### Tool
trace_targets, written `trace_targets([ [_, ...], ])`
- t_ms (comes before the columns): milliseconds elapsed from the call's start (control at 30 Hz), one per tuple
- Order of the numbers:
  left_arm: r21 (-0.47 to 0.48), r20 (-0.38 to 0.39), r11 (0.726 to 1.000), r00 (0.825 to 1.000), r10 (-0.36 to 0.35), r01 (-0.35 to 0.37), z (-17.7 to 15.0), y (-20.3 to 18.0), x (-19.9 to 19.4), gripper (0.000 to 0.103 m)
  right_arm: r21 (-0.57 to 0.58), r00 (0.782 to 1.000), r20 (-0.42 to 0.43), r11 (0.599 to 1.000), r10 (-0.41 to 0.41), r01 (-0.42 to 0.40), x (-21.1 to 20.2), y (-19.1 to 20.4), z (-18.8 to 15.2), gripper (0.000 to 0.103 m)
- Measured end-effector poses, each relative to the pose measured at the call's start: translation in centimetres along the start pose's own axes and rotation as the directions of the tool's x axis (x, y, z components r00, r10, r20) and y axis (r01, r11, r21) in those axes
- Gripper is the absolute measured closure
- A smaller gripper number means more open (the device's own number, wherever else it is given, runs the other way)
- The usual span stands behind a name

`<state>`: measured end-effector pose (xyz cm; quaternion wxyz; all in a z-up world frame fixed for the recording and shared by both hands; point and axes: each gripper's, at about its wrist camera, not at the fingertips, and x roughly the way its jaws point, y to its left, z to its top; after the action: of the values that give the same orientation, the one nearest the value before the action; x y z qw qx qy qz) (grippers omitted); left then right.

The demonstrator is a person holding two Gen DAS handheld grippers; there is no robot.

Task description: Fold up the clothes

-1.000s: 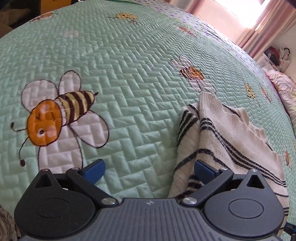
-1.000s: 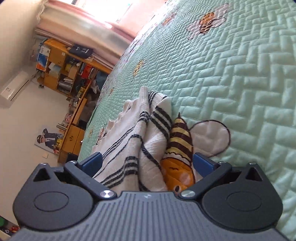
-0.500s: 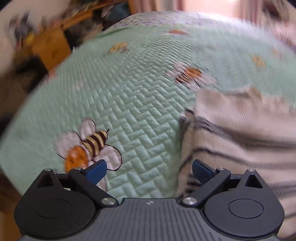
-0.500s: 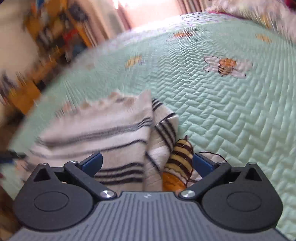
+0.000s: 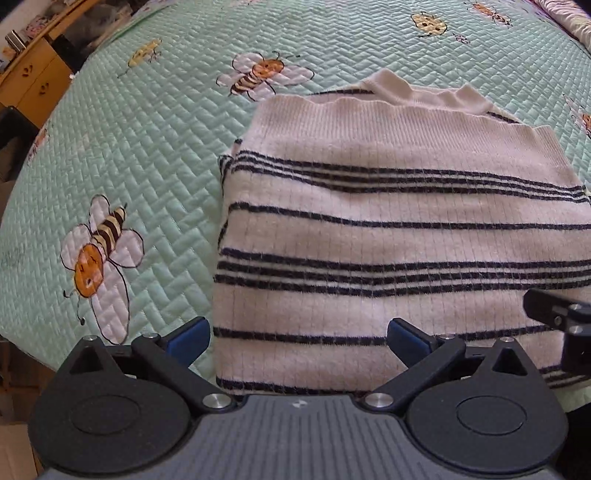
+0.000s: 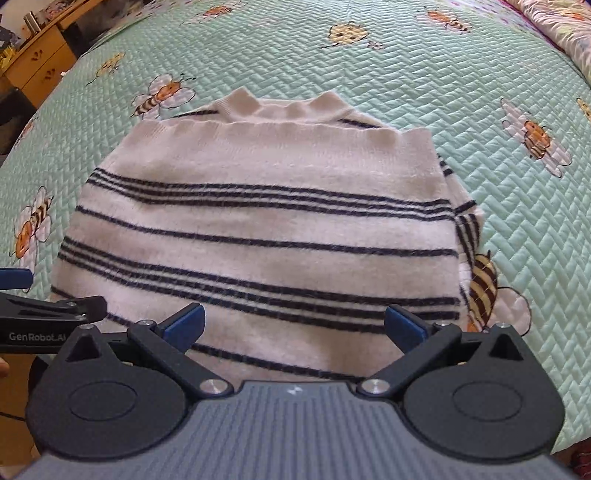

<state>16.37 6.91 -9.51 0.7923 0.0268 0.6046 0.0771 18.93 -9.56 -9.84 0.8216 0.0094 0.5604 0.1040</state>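
A cream knit sweater with dark navy stripes lies folded into a rectangle on the bed, collar at the far end. It fills the middle of the right wrist view as the same sweater. My left gripper is open above the sweater's near left corner, nothing between its blue fingertips. My right gripper is open above the sweater's near edge, also holding nothing. Each gripper shows at the edge of the other's view: right gripper, left gripper.
The mint green quilted bedspread with bee prints covers the bed around the sweater. A wooden cabinet stands beyond the bed's far left edge. Pink floral bedding lies at the far right.
Both grippers swung from the sweater's sides to its near edge and pulled back, so the whole folded sweater now shows. The sweater itself has not moved.
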Motion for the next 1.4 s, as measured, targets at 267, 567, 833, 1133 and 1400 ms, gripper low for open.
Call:
trace_targets([
  [267, 0.005, -0.03, 1.0, 0.999, -0.019, 0.02, -0.2, -0.8, -0.1, 0.001, -0.018, 1.0, 0.013, 1.0, -0.026, 0.026, -0.3, 0.5, 0.3, 0.0],
  [567, 0.03, -0.044, 0.999, 0.998, -0.043, 0.044, -0.6, -1.4, -0.2, 0.001, -0.033, 0.999, -0.01, 0.999, -0.036, 0.035, 0.0, 0.5, -0.2, 0.0],
  [833, 0.033, -0.091, 0.997, 0.993, -0.071, 0.074, -1.5, -1.3, 0.7, 0.001, -0.033, 0.998, -0.044, 0.999, -0.036, 0.035, 0.5, 0.3, -1.1, 0.0],
  [1133, 0.018, -0.08, 0.996, 0.993, -0.081, 0.083, -1.1, -0.9, 0.8, 0.001, -0.018, 1.0, -0.028, 1.0, -0.003, 0.002, 0.3, -0.3, -0.8, 0.0],
  [1400, -0.062, 0.175, 0.983, 0.971, -0.162, 0.175, 0.0, 1.8, -1.4, 0.007, 0.083, 0.982, 0.16, 0.991, 0.095, -0.109, -2.4, -4.3, -0.4, 0.0],
])
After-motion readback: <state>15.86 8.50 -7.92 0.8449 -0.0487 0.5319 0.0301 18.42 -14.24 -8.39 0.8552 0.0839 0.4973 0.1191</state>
